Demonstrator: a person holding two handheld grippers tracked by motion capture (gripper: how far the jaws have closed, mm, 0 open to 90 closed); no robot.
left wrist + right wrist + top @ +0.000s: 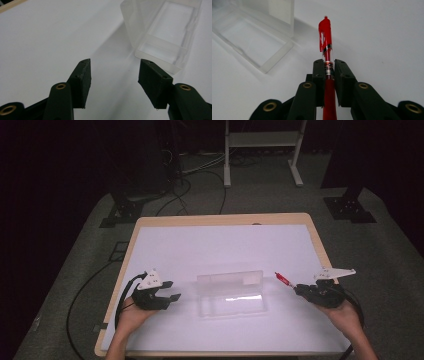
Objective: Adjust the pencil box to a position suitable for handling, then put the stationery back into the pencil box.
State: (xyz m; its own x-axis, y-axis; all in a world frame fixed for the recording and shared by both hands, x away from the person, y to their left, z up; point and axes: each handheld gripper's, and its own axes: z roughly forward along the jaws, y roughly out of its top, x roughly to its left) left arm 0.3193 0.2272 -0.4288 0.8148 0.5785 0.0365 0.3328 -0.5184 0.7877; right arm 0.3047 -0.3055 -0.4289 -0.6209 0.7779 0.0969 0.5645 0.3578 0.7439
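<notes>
Red clip-top pen (326, 40), clear midsection, clamped in right tool (329, 68).

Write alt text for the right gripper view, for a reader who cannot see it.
The right gripper is shut on a red pen, whose clip end points away from the camera above the white table. To the upper left lies an open clear plastic case with nothing in it.

The high view looks forward and down over the white-topped wooden table (220, 245). Each gripper view sits low and close above the tabletop, both facing the clear plastic open-lidded box (231, 293) (162, 37) (254, 37) from opposite ends.
</notes>
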